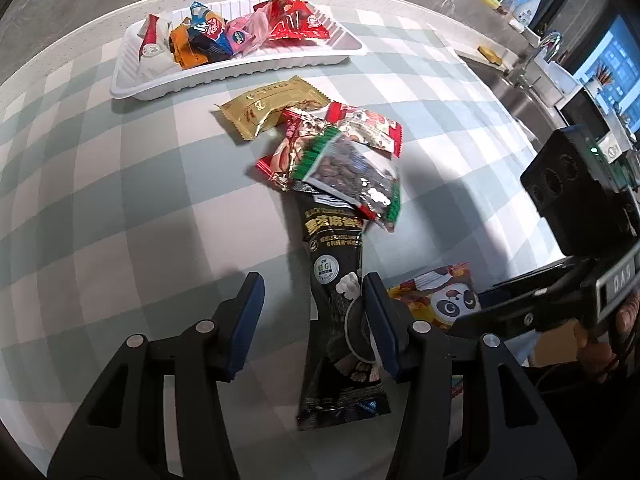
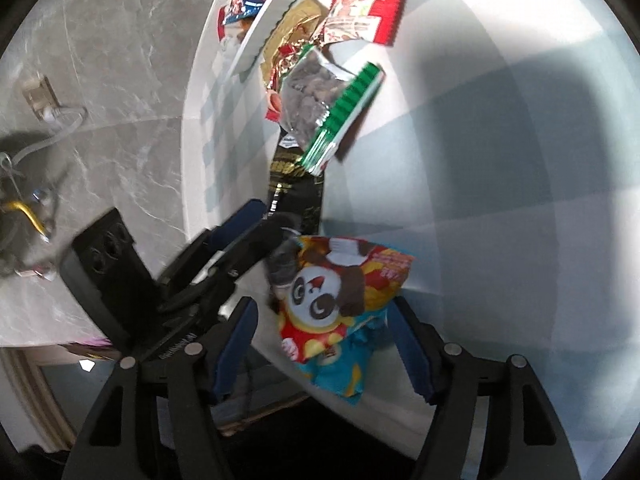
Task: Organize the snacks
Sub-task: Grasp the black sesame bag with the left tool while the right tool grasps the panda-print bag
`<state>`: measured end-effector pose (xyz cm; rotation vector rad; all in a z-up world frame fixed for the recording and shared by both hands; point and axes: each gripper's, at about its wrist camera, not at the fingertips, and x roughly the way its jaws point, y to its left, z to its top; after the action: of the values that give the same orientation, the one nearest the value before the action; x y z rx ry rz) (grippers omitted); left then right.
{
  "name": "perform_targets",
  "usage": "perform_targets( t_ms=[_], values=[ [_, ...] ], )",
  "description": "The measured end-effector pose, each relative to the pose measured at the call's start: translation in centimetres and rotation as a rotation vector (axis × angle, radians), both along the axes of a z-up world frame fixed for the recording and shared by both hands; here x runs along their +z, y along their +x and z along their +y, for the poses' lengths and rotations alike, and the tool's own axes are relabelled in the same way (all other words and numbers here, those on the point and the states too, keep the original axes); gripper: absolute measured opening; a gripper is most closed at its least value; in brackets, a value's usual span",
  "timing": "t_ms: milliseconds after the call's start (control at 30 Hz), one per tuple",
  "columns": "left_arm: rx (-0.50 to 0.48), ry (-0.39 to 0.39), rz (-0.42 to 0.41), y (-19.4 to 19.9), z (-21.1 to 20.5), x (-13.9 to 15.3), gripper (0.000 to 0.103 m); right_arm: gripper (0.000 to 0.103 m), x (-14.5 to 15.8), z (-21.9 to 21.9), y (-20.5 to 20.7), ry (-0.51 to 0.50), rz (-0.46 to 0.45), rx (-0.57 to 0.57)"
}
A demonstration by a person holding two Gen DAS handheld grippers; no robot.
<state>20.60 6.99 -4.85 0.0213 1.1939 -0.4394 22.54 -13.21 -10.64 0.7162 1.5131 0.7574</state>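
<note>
Your left gripper (image 1: 314,330) has its jaws spread wide, and the long black snack packet (image 1: 340,308) lies on the checked tablecloth (image 1: 120,184) between them, close against the right-hand finger (image 1: 380,320) with open cloth between it and the other finger. Your right gripper (image 2: 324,340) is also spread, its jaws on either side of the panda snack bag (image 2: 340,292), which sits near the table's edge; whether the blue pads actually touch the bag cannot be told through the blur. From the left wrist view you see only a corner of that panda bag, just beside the black packet's lower end, with the right gripper's black body reaching in behind it. The right wrist view in turn shows the left gripper from the side, its tips at the black packet. Beyond the packet's far end lies a loose heap: a green-edged bag of nuts (image 1: 352,176) rests across the packet's top, red-and-white packets (image 1: 360,124) lie beneath and beside it, and a gold wrapper (image 1: 268,106) lies farther out. Only the left view shows the white tray (image 1: 132,84) fully, holding several snacks at the cloth's far side, and the sink (image 1: 516,96) off to the right. Only the right view shows the grey marble floor (image 2: 120,80).
</note>
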Motion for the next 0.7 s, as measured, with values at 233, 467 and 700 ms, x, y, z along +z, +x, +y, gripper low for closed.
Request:
perform_targets(
  t_ms=[233,467,700],
  values=[
    [-0.005,0.007,0.008,0.2,-0.2,-0.4,0.049,0.057,1.8,2.5,-0.5,-0.166,-0.172,0.145],
    [-0.032,0.021,0.009,0.4,-1.1,-0.6,0.049,0.041,2.1,3.5,-0.6,-0.259,-0.258,0.224],
    [-0.062,0.038,0.008,0.6,-2.0,-1.0,0.049,0.039,2.8,1.7,-0.6,-0.343,-0.33,0.224]
  ],
)
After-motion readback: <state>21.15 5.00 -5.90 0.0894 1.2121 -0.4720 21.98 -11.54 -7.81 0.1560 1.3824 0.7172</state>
